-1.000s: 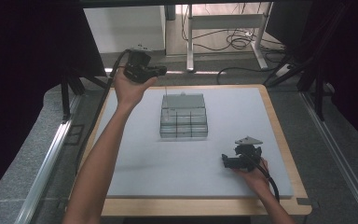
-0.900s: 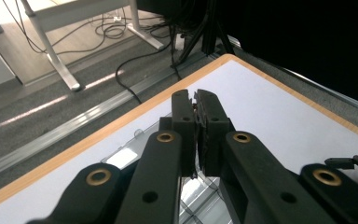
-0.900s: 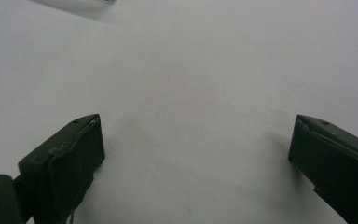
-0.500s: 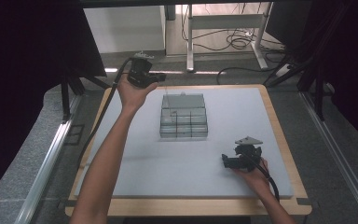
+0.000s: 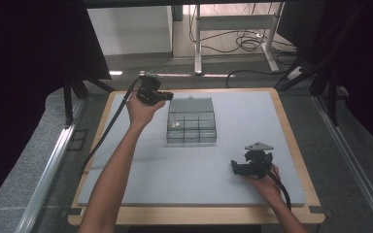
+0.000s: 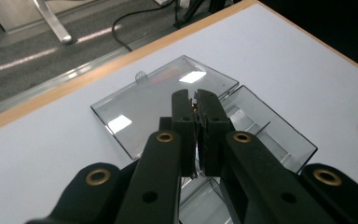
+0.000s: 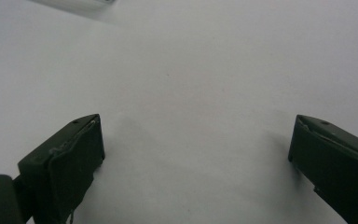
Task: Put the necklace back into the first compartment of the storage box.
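Note:
A clear plastic compartment box (image 5: pixel 192 130) lies in the middle of the grey mat, its lid (image 5: pixel 191 104) folded open flat on the far side. My left gripper (image 5: pixel 166 96) hovers at the lid's left corner. In the left gripper view its jaws (image 6: pixel 196 95) are pressed together over the lid (image 6: pixel 144 112) and the box (image 6: pixel 265 128), and a tiny brownish piece (image 6: pixel 195 106) is pinched between the pads, too small to name. My right gripper (image 5: pixel 234 168) rests on the mat near the front right; its jaws (image 7: pixel 196 140) stand wide open with nothing between them.
The grey mat (image 5: pixel 141 174) lies on a wooden-edged table (image 5: pixel 296 131). Dark curtains and metal rails flank both sides. Beyond the far edge are a floor, cables and desk legs (image 5: pixel 197 39). A cable (image 5: pixel 107 131) trails from the left gripper.
The left hand has come down and to the right, from beyond the table's far-left corner to the open lid. The right hand has stayed where it was.

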`<move>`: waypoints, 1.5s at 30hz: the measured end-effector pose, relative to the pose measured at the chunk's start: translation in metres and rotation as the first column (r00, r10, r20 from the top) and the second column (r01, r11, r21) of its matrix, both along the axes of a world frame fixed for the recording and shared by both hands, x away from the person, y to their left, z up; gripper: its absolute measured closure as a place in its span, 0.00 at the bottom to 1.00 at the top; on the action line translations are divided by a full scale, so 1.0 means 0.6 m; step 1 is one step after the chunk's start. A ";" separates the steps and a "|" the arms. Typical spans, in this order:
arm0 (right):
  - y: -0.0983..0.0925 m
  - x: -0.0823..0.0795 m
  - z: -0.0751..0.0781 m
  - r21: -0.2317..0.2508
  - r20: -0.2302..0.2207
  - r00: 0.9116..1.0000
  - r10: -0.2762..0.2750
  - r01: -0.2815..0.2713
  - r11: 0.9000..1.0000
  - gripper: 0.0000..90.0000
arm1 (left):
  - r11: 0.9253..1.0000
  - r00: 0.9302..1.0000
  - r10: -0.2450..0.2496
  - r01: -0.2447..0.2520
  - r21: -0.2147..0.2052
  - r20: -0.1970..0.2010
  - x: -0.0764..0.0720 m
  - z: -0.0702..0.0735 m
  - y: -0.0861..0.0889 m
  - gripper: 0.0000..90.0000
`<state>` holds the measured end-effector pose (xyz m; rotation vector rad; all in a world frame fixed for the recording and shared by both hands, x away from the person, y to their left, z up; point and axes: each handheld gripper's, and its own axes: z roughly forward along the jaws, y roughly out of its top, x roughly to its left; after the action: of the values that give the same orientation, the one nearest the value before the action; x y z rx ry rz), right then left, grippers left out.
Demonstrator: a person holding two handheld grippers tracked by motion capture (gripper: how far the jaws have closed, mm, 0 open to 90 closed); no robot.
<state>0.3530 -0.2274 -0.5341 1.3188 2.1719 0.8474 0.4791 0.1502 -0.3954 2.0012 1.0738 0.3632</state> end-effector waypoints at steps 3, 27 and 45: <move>0.000 0.000 0.000 0.000 0.000 1.000 0.000 0.000 1.000 0.03 | 1.000 1.000 0.005 -0.005 -0.001 -0.013 0.001 -0.012 0.002 0.97; 0.000 0.000 0.000 0.000 -0.001 1.000 0.000 0.000 1.000 0.03 | 0.999 0.990 -0.007 0.014 0.046 -0.139 0.020 -0.129 -0.021 0.97; 0.000 0.000 0.000 0.000 0.000 1.000 0.000 0.000 1.000 0.03 | 0.998 0.988 0.010 -0.001 0.058 -0.152 0.021 -0.164 -0.030 0.88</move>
<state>0.3530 -0.2276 -0.5342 1.3183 2.1722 0.8470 0.4919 0.1320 -0.4936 2.1047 1.1750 0.2501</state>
